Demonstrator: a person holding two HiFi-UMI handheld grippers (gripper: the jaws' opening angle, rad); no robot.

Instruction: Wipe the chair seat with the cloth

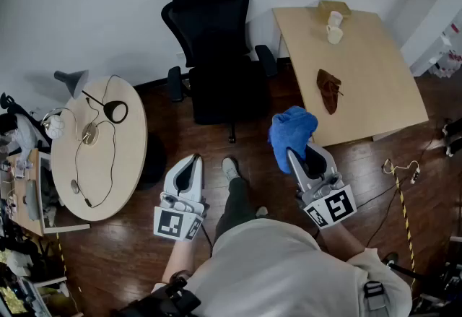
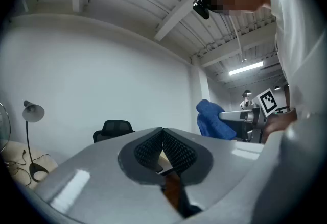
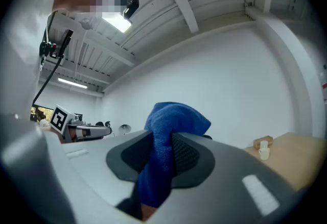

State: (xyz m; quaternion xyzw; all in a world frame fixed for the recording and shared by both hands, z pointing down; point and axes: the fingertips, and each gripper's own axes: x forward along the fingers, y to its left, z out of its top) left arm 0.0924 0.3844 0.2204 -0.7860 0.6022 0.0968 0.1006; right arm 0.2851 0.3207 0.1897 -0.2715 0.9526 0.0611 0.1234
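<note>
A black office chair (image 1: 216, 48) stands against the far wall, its seat (image 1: 220, 95) bare and facing me. My right gripper (image 1: 297, 153) is shut on a blue cloth (image 1: 291, 133), held in the air to the right of the chair and nearer to me. The right gripper view shows the cloth (image 3: 166, 141) pinched between the jaws and bunched above them. My left gripper (image 1: 190, 162) hangs over the floor in front of the chair, shut with nothing in it (image 2: 162, 147). The left gripper view shows the chair (image 2: 113, 129) small and far off.
A round table (image 1: 97, 146) with a lamp (image 1: 72, 82) and cables stands to the left. At the right a square wooden table (image 1: 361, 74) carries a brown rag (image 1: 329, 89), white cups (image 1: 334, 27) and a box. A person's leg and shoe (image 1: 231, 167) are between the grippers.
</note>
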